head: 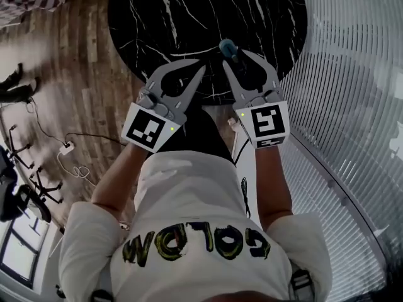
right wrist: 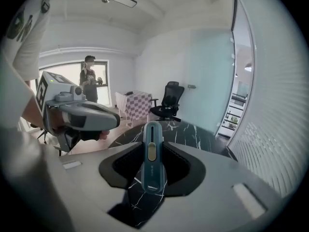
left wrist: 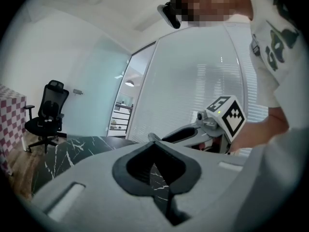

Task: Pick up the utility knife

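Your shirt (head: 201, 187) fills the foreground; beyond it, your left gripper (head: 200, 68) is clenched on nothing. Your right gripper (head: 234, 56) grasps the utility knife (right wrist: 152, 163), which lies lengthwise between its jaws with one end poking past the tips. The knife appears clear of the black marble table (head: 189, 17), though height is hard to judge, so the pickup looks essentially done.

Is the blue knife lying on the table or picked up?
Picked up. The utility knife sits clamped between the right gripper's jaws, and the black table shows below it.
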Available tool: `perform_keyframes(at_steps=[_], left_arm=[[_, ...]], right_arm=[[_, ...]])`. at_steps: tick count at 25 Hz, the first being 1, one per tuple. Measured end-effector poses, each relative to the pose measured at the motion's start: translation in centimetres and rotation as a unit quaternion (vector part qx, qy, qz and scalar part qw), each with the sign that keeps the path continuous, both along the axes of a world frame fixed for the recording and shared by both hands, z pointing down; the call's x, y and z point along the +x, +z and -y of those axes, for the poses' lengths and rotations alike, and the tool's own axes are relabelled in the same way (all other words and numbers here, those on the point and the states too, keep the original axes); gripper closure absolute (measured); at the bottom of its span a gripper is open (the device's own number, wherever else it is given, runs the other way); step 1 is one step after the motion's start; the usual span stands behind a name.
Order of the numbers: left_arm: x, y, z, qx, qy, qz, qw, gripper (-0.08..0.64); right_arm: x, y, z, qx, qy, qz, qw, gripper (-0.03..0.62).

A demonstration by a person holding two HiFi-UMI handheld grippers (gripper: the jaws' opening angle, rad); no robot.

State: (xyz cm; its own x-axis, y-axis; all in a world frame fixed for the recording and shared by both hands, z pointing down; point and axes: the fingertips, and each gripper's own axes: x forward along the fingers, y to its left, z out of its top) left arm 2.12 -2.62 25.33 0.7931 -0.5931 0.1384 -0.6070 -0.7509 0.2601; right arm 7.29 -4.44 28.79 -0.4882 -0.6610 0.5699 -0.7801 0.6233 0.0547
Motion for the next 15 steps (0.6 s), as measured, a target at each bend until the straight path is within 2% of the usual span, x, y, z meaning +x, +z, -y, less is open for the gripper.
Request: perform_keyframes(at_steps=[8,15], left_arm=[[0.1,-7.8,-1.0,0.03,-0.013,-0.018,0.9993,0.555],[-0.3,-13.4,-1.7,0.05,-0.024,-0.024,0.9982,0.555]], right_arm=[[0.5,-9.4,-0.7,0.077,0.017,0.048,0.996,0.462],[-0.1,-17.1,-1.9,0.15,0.01,0.105,0.983,0.462]])
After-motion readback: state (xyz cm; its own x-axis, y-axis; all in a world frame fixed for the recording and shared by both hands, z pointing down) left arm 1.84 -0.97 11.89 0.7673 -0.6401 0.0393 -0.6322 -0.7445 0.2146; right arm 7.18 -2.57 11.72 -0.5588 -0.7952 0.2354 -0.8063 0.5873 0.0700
